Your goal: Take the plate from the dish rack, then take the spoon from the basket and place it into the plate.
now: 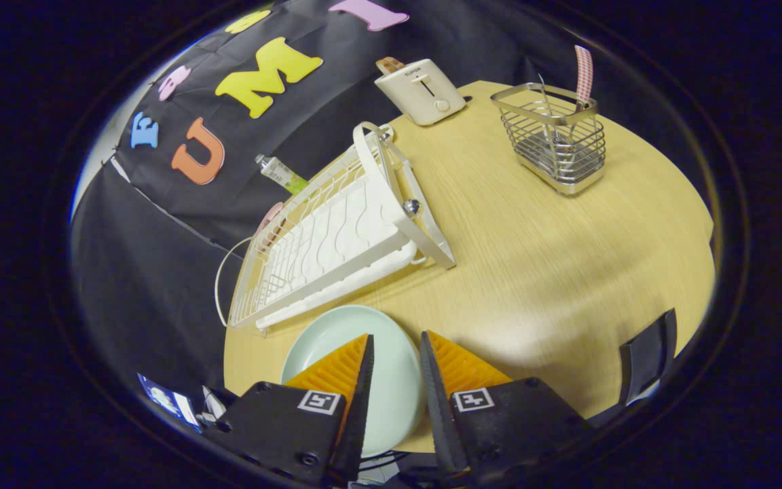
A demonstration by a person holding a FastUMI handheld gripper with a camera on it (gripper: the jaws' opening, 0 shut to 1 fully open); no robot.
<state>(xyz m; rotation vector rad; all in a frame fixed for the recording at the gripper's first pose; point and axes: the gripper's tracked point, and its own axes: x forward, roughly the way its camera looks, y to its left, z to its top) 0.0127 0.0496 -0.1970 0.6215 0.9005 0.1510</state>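
So the round wooden table (533, 272) has the white dish rack (337, 238) sitting empty, and the pale green plate (391, 380) lies flat on the table right under the gripper (396, 336), just in front of the rack. Fingers are spread a bit with nothing pinched, plate showing through the gap. Looks like the plate part is done. What matters next: the wire basket (554, 139) sits well beyond the fingers, off to the right, with the spoon (583, 75) standing upright, handle poking up.
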